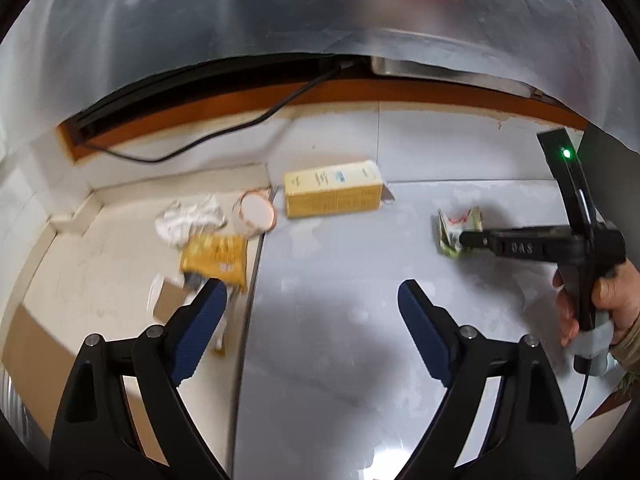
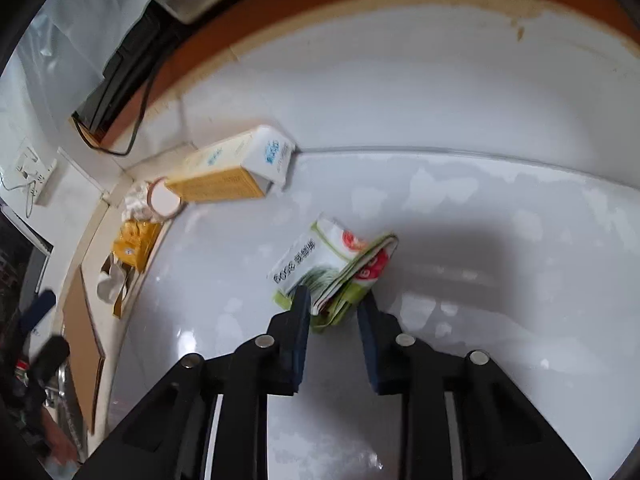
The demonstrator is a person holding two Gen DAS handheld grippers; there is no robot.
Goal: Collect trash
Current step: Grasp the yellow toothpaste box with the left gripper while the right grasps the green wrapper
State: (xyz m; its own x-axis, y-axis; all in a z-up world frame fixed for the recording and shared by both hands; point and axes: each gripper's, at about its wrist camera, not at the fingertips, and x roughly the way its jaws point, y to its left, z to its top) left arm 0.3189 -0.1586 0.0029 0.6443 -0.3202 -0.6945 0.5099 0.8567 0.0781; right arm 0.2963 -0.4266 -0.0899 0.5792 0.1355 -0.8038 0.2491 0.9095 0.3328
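A folded green, white and red wrapper [image 2: 336,268] lies on the white table [image 2: 480,240]. My right gripper [image 2: 334,300] has its jaws closed around the wrapper's near end; it also shows in the left wrist view [image 1: 464,238] at the wrapper [image 1: 456,226]. My left gripper [image 1: 312,292] is open and empty above the table. A yellow and white carton [image 1: 332,194] lies at the back. A yellow packet [image 1: 214,258], crumpled white paper [image 1: 188,218] and a round white lid [image 1: 256,212] lie to the left.
A black cable [image 1: 192,148] runs along the orange back edge [image 1: 400,92]. Brown cardboard [image 1: 36,348] lies at the left on a cream surface. A wall socket [image 2: 30,168] is at the far left.
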